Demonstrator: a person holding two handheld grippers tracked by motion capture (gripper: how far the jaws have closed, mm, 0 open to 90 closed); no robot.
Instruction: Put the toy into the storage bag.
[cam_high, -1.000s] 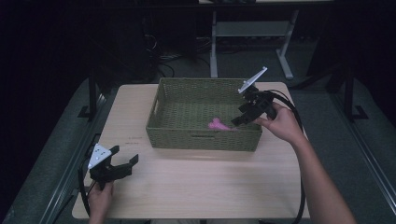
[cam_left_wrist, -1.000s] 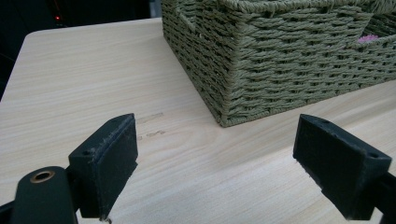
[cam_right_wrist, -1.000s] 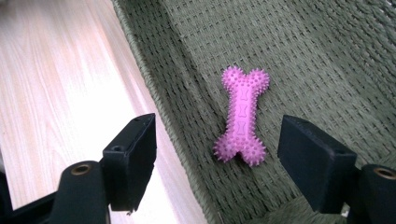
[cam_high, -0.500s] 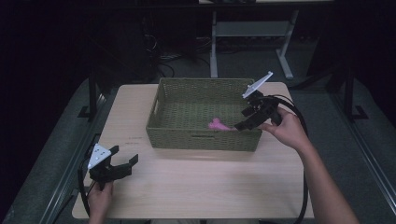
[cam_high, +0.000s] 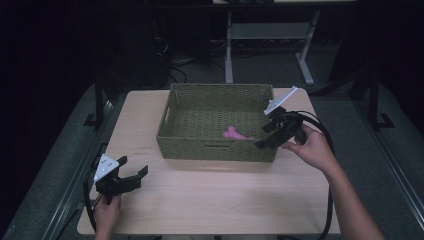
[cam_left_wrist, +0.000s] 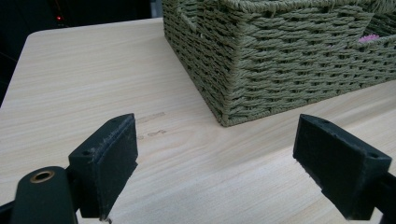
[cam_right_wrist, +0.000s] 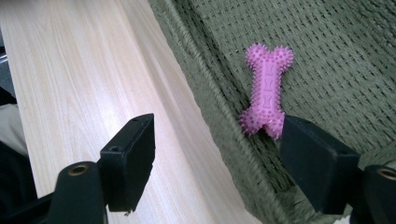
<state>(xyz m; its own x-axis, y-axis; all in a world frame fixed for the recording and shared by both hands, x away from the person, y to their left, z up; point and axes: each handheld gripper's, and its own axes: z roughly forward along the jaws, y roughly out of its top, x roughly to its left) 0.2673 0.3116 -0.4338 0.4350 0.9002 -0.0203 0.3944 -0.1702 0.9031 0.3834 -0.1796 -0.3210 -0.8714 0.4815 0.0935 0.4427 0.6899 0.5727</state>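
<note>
A pink spiky bone toy (cam_high: 234, 134) lies on the floor of an olive woven basket (cam_high: 215, 150), near its front wall. My right gripper (cam_high: 265, 135) hovers over the basket's front right corner and is open. In the right gripper view the right gripper (cam_right_wrist: 229, 161) straddles the basket's rim, one jaw over the table and the other over the basket beside the toy (cam_right_wrist: 266, 91). Its jaws have just opened a little wider, with nothing pressed between them. My left gripper (cam_high: 134, 166) rests open and empty near the table's front left, facing the basket (cam_left_wrist: 280, 70).
The light wooden table (cam_high: 210, 200) has bare room in front of and to the left of the basket. Cables trail from both grippers. Beyond the table, the dark floor holds a white desk frame (cam_high: 265, 55) and black stands.
My right gripper has drifted a little right and nearer to the person, from over the basket's right side to its front right corner. The toy and the left gripper stayed put.
</note>
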